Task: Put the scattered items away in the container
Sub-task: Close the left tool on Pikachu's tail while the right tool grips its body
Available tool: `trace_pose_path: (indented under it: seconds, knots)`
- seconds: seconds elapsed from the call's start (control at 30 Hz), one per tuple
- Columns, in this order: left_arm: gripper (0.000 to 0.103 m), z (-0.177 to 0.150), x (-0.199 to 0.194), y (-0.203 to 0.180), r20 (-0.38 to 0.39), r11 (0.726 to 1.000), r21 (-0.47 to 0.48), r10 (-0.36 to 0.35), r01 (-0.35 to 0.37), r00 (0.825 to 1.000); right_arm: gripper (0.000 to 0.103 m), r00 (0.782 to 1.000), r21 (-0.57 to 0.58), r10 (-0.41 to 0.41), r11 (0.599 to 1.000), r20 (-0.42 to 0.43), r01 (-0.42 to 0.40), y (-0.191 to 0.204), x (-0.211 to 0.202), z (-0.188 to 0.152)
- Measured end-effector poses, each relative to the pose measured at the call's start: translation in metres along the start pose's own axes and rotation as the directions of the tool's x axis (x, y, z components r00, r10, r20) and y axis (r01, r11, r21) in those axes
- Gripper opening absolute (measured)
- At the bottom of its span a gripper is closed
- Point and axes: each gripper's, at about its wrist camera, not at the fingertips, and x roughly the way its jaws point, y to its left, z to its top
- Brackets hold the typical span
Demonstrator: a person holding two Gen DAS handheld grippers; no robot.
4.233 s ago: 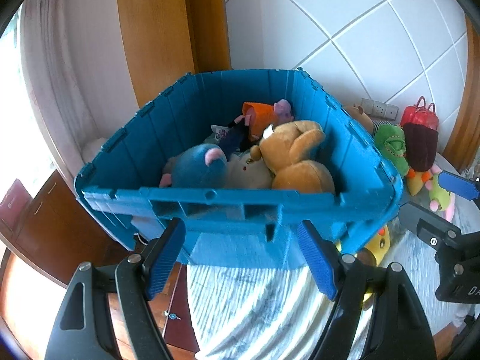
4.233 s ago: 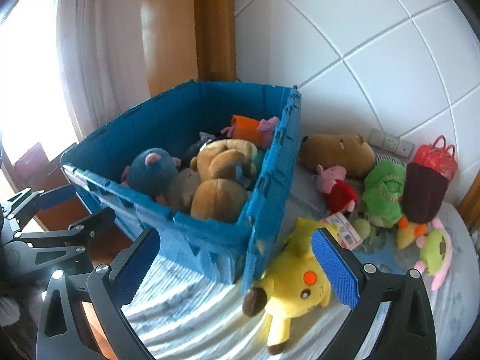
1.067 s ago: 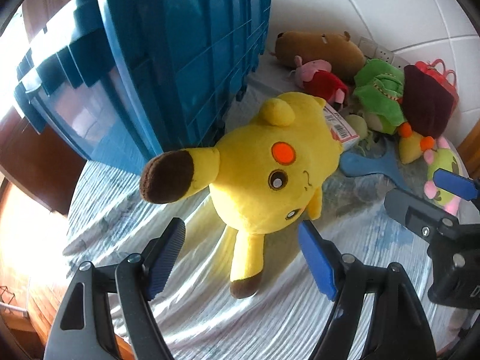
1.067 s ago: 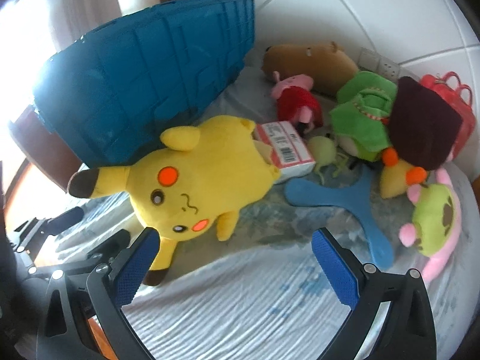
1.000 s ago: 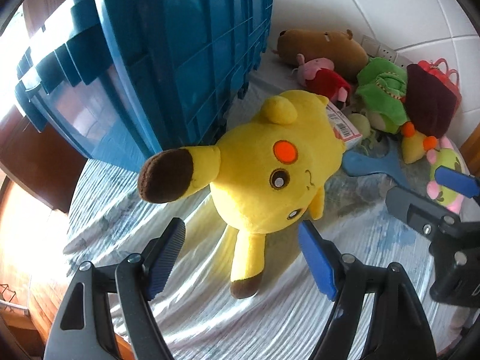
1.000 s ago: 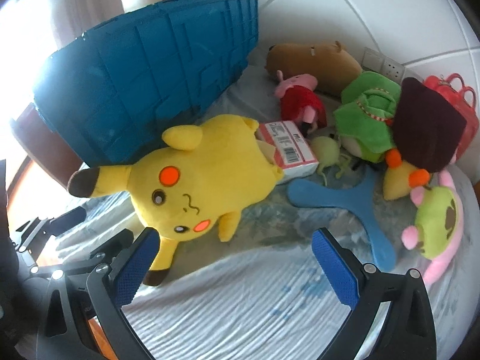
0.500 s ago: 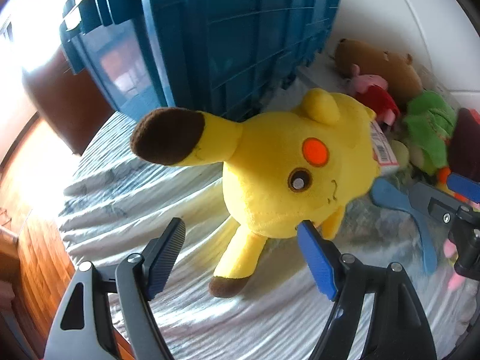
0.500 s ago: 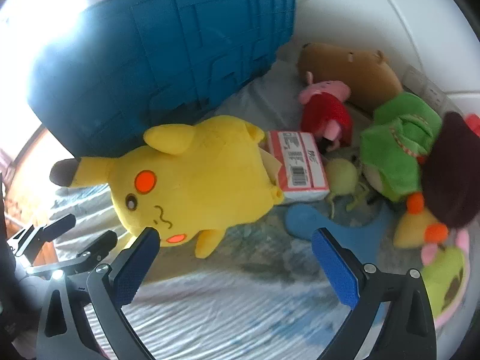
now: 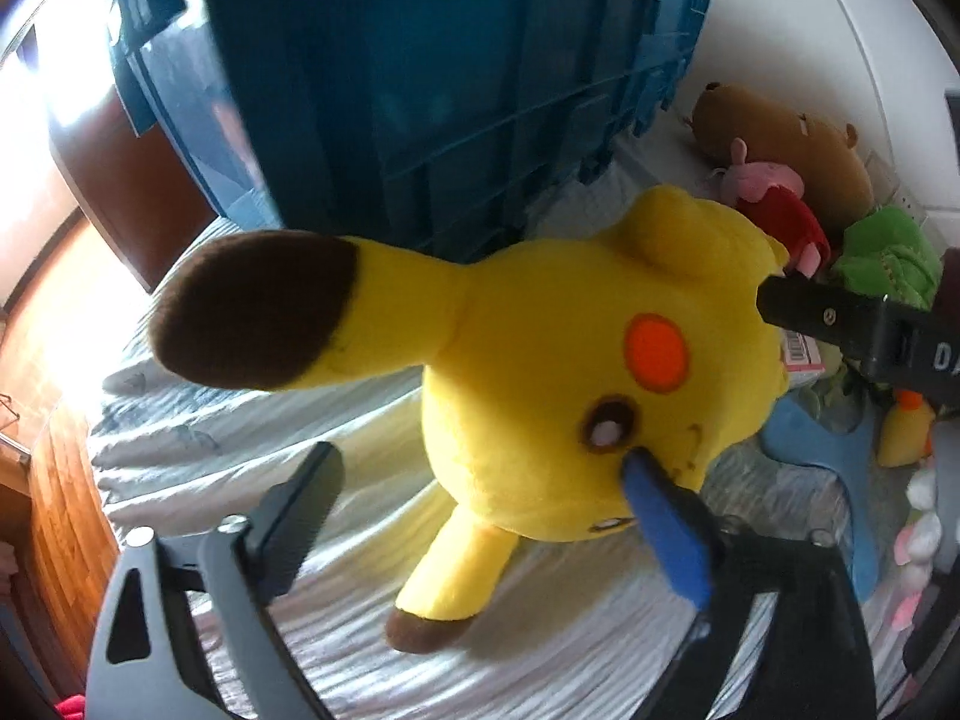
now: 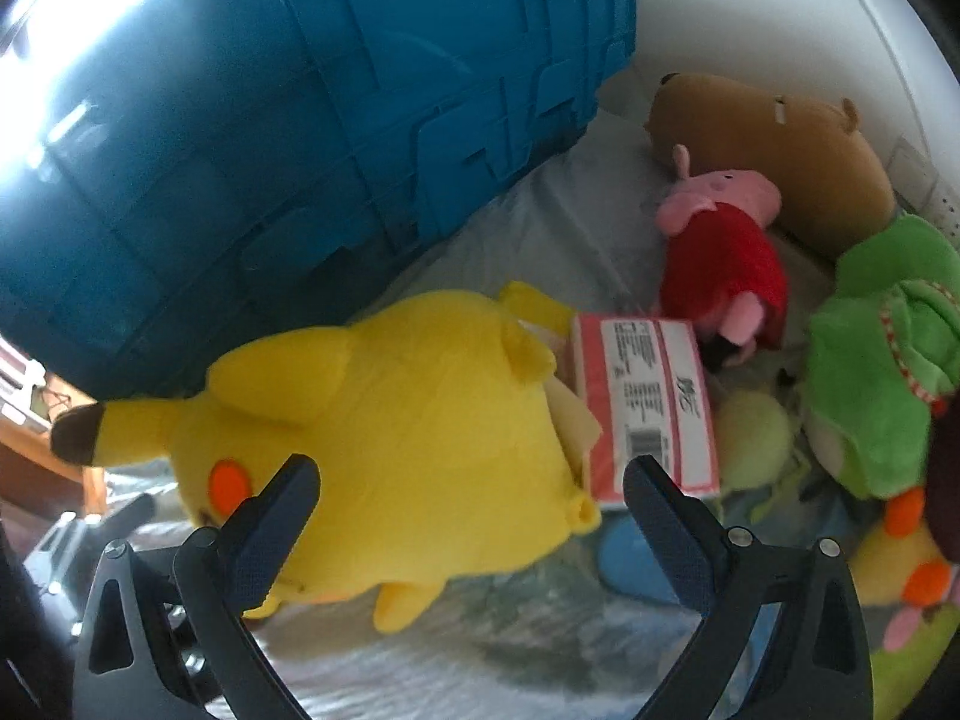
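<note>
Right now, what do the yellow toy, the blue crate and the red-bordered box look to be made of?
Yellow toy: soft plush, fuzzy matte pile, stuffed shape. Blue crate: rigid moulded plastic, ribbed walls, slight sheen. Red-bordered box: probably printed cardboard, with flat faces and a barcode.

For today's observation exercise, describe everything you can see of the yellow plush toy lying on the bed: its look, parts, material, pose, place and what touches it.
The yellow plush toy looks soft and fuzzy, with a long brown-tipped ear, round orange-red cheek patches, a dark eye and short limbs, one brown-tipped. It lies on its side on the pale striped sheet, beside the blue container. A pink-and-white tag card lies against its body. The left gripper reaches around its head, jaws just widened, not gripping. The right gripper stands open over its body.
</note>
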Motion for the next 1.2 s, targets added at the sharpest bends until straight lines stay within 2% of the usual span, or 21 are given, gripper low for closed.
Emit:
trace_pose_path:
  seconds: [0.1,0.23,0.3,0.5,0.63,0.73,0.9,1.0,1.13,1.2]
  knots:
    - [0.1,-0.004,0.001,0.009,-0.005,0.999,-0.031,-0.016,0.016,1.0,0.103,1.0,-0.001,0.003,1.0,-0.025,-0.004,-0.007,0.01,-0.002]
    - [0.1,-0.02,-0.001,0.009,0.009,1.0,-0.005,0.028,-0.028,1.0,0.103,0.999,0.025,0.021,0.999,-0.038,-0.02,-0.022,0.013,-0.013]
    - [0.1,-0.029,0.001,0.01,0.001,1.0,-0.012,0.017,-0.017,1.0,0.103,0.999,0.036,0.014,0.999,-0.038,-0.012,-0.028,0.011,-0.019]
    - [0.1,-0.051,0.025,0.001,-0.032,1.0,-0.004,0.029,-0.029,0.999,0.103,0.999,0.063,0.017,0.998,-0.036,-0.015,-0.045,0.009,-0.033]
    - [0.091,-0.052,0.037,0.001,-0.021,0.999,-0.022,0.045,-0.045,0.999,0.103,0.998,0.06,0.061,0.996,-0.012,-0.06,-0.043,0.011,-0.027]
    - [0.091,-0.047,0.043,0.003,-0.003,0.998,-0.052,0.045,-0.045,0.999,0.103,0.993,0.049,0.122,0.991,0.005,-0.122,-0.035,0.016,-0.016]
    - [0.088,-0.042,0.047,0.001,0.023,0.999,-0.038,0.032,-0.031,0.999,0.103,0.974,0.058,0.226,0.972,0.026,-0.227,-0.029,0.039,0.005]
    - [0.079,-0.038,0.045,0.001,0.019,1.0,-0.021,0.003,-0.003,1.0,0.103,0.946,0.141,0.322,0.939,-0.032,-0.314,-0.034,0.059,0.007]
    - [0.067,-0.037,0.041,0.004,0.003,1.0,-0.002,0.002,-0.002,1.0,0.103,0.941,0.136,0.329,0.939,-0.077,-0.317,-0.026,0.053,-0.004]
    - [0.066,-0.038,0.037,0.011,-0.004,1.0,-0.012,0.009,-0.009,1.0,0.103,0.941,0.133,0.325,0.941,-0.093,-0.311,-0.018,0.047,-0.013]
